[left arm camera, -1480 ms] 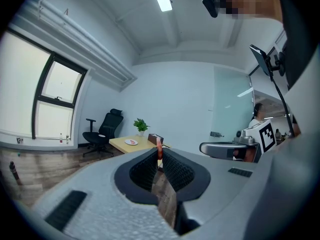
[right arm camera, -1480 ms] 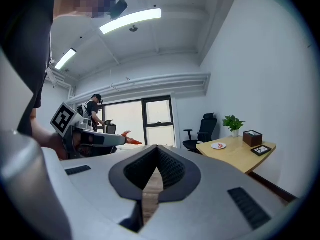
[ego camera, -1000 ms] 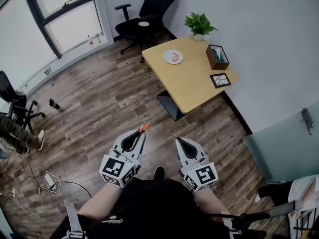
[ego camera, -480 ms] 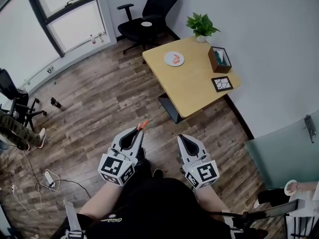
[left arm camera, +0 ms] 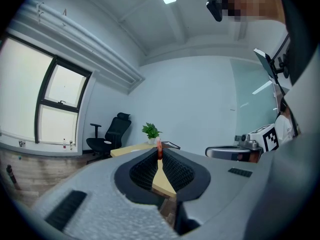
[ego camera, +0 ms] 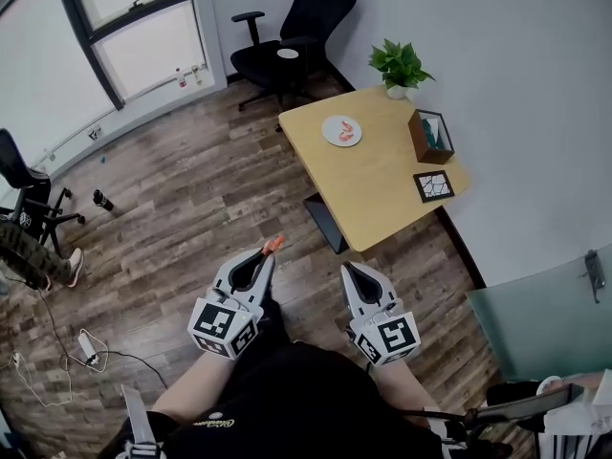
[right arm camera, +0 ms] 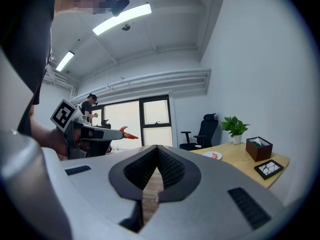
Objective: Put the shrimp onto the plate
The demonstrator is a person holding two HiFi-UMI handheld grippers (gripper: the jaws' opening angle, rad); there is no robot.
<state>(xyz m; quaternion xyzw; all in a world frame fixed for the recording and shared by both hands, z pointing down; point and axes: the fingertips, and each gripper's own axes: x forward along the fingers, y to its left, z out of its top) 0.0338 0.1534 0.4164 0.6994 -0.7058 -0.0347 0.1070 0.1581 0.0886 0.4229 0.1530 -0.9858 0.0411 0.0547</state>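
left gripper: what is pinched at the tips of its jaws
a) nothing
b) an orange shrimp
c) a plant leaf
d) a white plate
b: the left gripper has its jaws closed on a small orange shrimp that sticks out past their tips.

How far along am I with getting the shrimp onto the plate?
Done: one shrimp already lies on the plate on the table. In hand: the left gripper is shut on another shrimp, over the floor, short of the table. The right gripper is shut, nothing between its jaws. Left: reach the table and set that shrimp on the plate.
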